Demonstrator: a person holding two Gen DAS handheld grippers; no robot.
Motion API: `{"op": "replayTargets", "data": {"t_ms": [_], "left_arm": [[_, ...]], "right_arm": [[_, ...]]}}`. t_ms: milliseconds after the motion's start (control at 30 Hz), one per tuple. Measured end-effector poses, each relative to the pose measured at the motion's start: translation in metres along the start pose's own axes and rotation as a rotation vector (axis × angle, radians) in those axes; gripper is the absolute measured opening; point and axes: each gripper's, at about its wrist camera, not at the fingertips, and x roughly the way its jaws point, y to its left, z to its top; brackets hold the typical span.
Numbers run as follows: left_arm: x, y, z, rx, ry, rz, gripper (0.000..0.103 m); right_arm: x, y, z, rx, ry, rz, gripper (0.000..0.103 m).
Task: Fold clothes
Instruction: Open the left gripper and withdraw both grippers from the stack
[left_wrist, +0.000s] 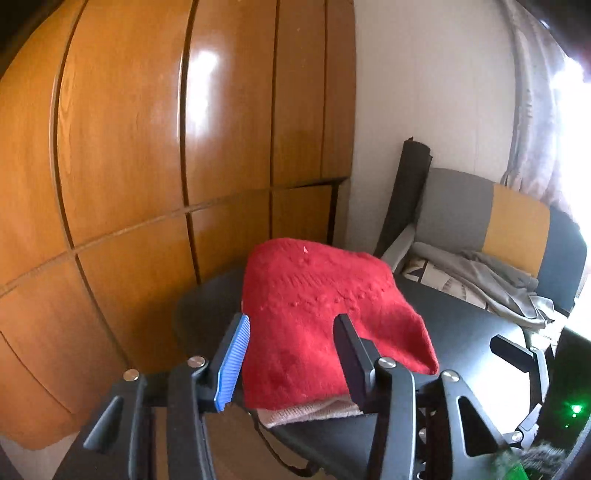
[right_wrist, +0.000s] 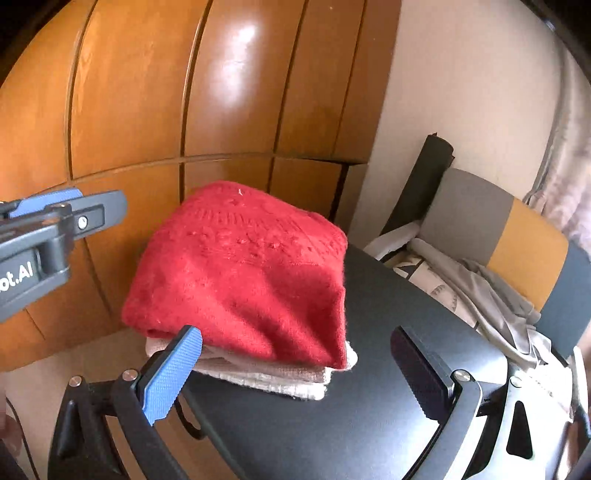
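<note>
Right wrist: red sweater (right_wrist: 240, 280) folded on beige garment (right_wrist: 266, 373) at table (right_wrist: 369, 424) edge. Both hand-held grippers, left (left_wrist: 291, 354), right (right_wrist: 299, 373), gape empty. Nudge could topple the stack.

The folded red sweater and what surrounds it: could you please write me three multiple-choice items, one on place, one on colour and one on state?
1. Where does the red sweater lie?
A. on the armchair
B. on a beige knit garment on the black table
C. on the floor

2. What colour is the pad on each tool's left finger?
A. blue
B. green
C. white

3. How do the right tongs stand?
A. shut on the sweater
B. shut on nothing
C. open, holding nothing

Answers:
1 B, beige knit edges show beneath the red fold.
2 A, blue ribbed pads show in both views.
3 C, the fingers stand wide apart and grip no cloth.
</note>
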Motion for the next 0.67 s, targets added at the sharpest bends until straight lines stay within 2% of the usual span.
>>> {"op": "replayTargets", "data": {"t_ms": [267, 500, 600, 667], "left_arm": [[0.006, 0.001, -0.001, -0.020, 0.024, -0.043, 0.048], [-0.004, -0.001, -0.003, -0.008, -0.057, -0.007, 0.047], [-0.006, -0.001, -0.002, -0.004, -0.071, 0.002, 0.041], [-0.004, 0.000, -0.001, -0.008, -0.064, 0.010, 0.041]], "right_arm": [[-0.003, -0.003, -0.004, 0.013, 0.002, 0.025, 0.103], [-0.005, -0.004, -0.007, 0.020, 0.003, 0.036, 0.103], [-0.002, -0.006, -0.009, 0.031, 0.008, 0.038, 0.103], [-0.001, -0.007, -0.011, 0.038, 0.011, 0.036, 0.103]]}}
